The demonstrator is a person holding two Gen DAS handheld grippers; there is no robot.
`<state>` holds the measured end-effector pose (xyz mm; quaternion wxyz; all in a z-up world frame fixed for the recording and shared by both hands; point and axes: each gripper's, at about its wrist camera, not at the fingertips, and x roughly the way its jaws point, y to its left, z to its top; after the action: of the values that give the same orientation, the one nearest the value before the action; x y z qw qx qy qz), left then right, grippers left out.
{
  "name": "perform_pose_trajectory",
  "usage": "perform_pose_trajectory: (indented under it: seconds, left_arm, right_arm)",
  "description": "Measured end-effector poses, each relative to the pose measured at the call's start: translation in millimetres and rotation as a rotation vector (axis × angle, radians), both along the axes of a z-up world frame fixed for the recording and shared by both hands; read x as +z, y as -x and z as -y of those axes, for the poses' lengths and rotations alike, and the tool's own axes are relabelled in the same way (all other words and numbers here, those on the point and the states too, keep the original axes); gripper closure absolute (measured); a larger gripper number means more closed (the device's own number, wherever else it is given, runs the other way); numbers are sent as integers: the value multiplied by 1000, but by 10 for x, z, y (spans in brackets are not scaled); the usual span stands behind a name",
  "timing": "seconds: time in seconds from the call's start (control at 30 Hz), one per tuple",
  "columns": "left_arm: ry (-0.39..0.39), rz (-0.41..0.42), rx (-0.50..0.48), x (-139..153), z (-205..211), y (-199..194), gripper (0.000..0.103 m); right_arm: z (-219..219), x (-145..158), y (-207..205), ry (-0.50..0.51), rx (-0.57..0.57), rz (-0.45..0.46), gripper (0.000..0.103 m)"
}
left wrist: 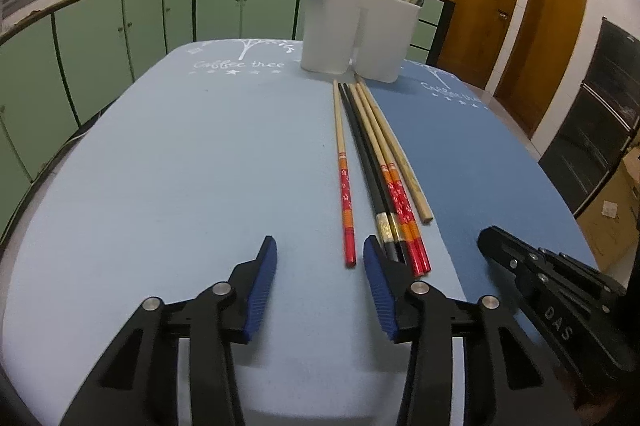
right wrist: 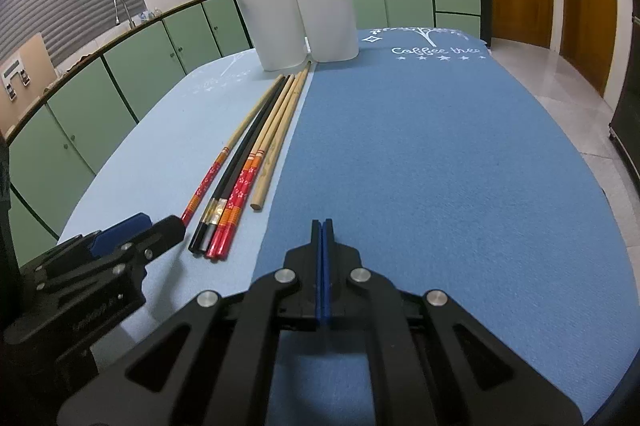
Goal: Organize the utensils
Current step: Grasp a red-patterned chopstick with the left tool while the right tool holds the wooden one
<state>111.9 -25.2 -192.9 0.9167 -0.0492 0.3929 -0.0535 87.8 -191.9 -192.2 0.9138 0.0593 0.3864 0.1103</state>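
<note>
Several chopsticks lie side by side on the table: one red-handled chopstick [left wrist: 343, 166] apart at the left, a black pair [left wrist: 368, 162], a red-handled pair [left wrist: 394, 186] and a plain wooden one [left wrist: 400, 154]. They also show in the right wrist view [right wrist: 256, 154]. Two white holder cups [left wrist: 360, 30] [right wrist: 300, 22] stand behind them, each with a chopstick inside. My left gripper [left wrist: 320, 254] is open and empty just in front of the chopstick ends. My right gripper [right wrist: 322, 226] is shut and empty over the dark blue mat, right of the chopsticks.
A light blue mat [left wrist: 180, 166] and a dark blue mat [right wrist: 440, 146] cover the table. Green kitchen cabinets [left wrist: 120, 26] run behind the table. Wooden doors [left wrist: 500, 6] stand at the right. The right gripper's body [left wrist: 560, 306] shows at the left view's lower right.
</note>
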Motion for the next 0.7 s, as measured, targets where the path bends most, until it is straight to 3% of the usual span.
perform_pose_trajectory:
  seconds: [0.17,0.23,0.3,0.7]
  left_arm:
    - [-21,1,-20,-13,104,-11,61]
    - [-43,6,-18,-23,140,-14,78]
    - [-7,1,-47,-36,134,-27,97]
    - [63,11,-18,-26,-6,-20,98]
  right_arm:
    - [11,1,-10,-13,4,-3,103]
    - [11,4,-16,-19,12,-3,103]
    - [-8,5,-23,-33,32,-6,103]
    - [-296,32,-114,-13,140,-19,95]
